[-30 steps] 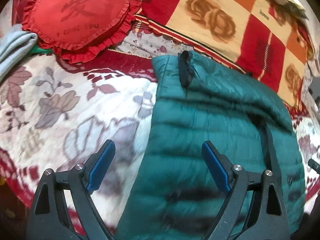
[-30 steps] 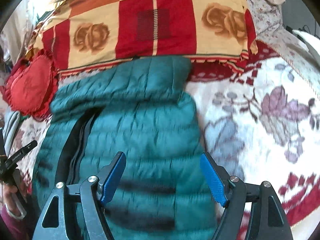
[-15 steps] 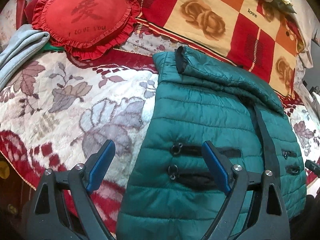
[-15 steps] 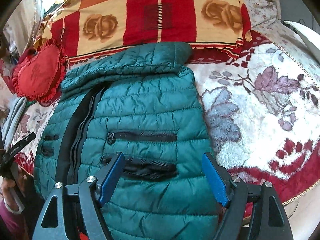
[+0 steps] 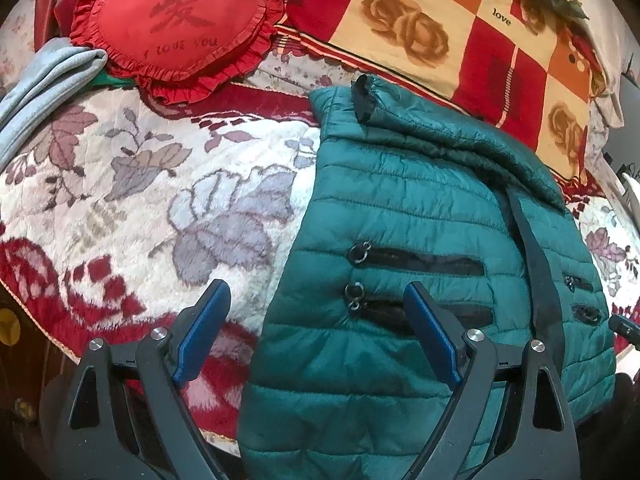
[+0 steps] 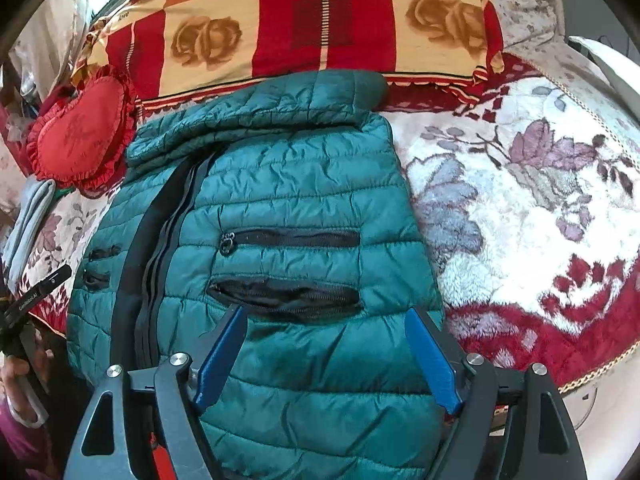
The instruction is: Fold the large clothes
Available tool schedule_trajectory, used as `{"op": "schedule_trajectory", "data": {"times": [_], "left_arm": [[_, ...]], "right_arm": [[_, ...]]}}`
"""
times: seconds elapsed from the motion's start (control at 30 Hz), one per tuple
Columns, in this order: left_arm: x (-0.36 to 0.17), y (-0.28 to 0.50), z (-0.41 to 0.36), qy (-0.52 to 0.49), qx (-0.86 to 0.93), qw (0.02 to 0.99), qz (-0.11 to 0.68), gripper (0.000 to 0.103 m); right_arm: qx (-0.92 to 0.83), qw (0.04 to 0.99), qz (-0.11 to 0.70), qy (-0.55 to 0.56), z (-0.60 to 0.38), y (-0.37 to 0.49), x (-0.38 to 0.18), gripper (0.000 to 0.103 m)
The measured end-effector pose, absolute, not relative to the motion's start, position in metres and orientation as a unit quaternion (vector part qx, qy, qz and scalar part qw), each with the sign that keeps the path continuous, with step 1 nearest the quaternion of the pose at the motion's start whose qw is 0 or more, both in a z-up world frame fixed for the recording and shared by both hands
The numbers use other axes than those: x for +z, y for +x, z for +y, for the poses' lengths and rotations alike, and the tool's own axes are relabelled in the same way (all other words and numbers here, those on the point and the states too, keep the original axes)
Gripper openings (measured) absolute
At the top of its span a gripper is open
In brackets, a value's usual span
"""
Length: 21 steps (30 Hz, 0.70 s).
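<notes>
The left gripper [image 5: 316,328] hangs with its blue pads spread wide and nothing between them, over the near left edge of the teal puffer jacket [image 5: 420,208]; one pad sits over the blanket, the other over the jacket's lower zip pocket [image 5: 420,312]. The right gripper [image 6: 326,354] is likewise spread apart and empty, both pads above the jacket's near hem, just below a gaping black pocket [image 6: 284,294].

The jacket lies flat on a floral fleece blanket [image 5: 168,184], front side up, with its black centre zipper [image 6: 160,248] running from the hem toward the far end. 2 zip pockets show on each front panel. A sleeve [image 6: 280,108] is folded across the far end of the jacket, its black cuff [image 5: 362,98] at the left corner in the left view.

Beyond the jacket lies a checked rose-print pillow [image 6: 320,28]. A red heart-shaped cushion [image 5: 176,24] sits to the far left, touching a folded grey garment [image 5: 44,76]. A hand [image 6: 24,368] shows at the left edge of the right view
</notes>
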State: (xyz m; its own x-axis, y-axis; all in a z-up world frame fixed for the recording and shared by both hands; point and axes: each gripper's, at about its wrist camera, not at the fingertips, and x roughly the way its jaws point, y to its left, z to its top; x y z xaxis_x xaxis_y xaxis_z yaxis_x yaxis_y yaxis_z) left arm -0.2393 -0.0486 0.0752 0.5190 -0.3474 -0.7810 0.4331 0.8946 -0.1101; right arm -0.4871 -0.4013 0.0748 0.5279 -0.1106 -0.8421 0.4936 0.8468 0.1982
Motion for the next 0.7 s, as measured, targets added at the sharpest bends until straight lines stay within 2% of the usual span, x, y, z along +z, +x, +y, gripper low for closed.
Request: {"op": "schedule_trajectory", "data": {"times": [0.7], "left_arm": [[0.047, -0.258, -0.008, 0.033, -0.235, 0.834, 0.498, 0.088]], "right_arm": [[-0.189, 0.833, 0.47, 0.224, -0.409, -0.521, 0.065, 0.082]]}}
